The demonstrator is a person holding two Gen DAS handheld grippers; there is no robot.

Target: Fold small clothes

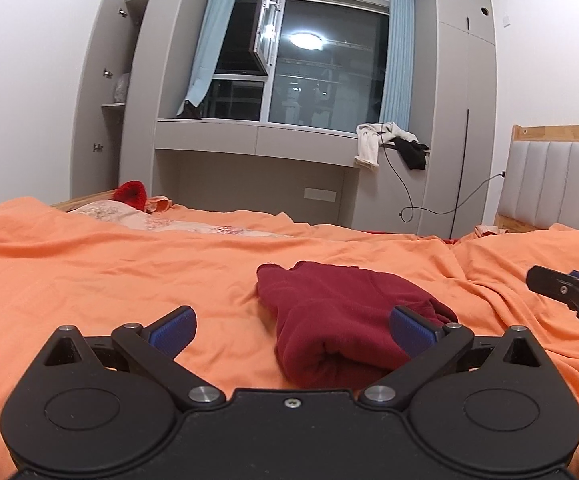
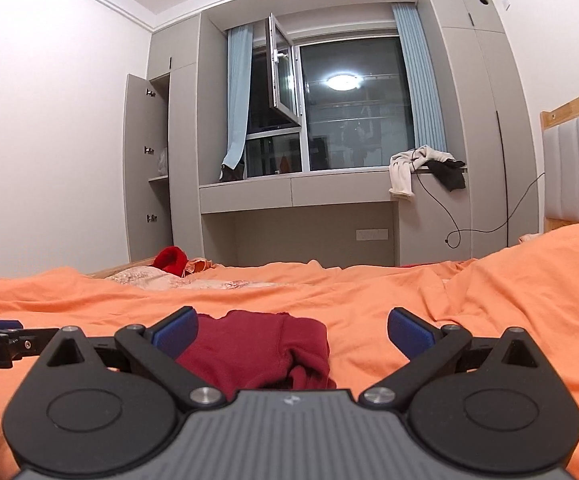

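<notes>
The dark red garment [image 1: 341, 320] lies on the orange bed sheet [image 1: 109, 280], already doubled into a compact bundle, so folding looks nearly done. The left gripper [image 1: 291, 330] and right gripper [image 2: 292, 336] hover with jaws spread wide, empty; the garment sits at 12 o'clock of the left gripper.

Pretty clearly a home bedroom: an orange bedsheet [image 2: 489, 320] fills the whole lower half, with a padded headboard [image 2: 577, 168] in a wood frame over at 3 o'clock. Up at 12 o'clock there's a night-dark window [image 2: 349, 108] with pale blue curtains [image 2: 419, 76], flanked by built-in grey wardrobes [image 2: 477, 120], one door [image 2: 141, 168] open at 9 o'clock. Clothes [image 2: 409, 164] are dumped on the window ledge too.
</notes>
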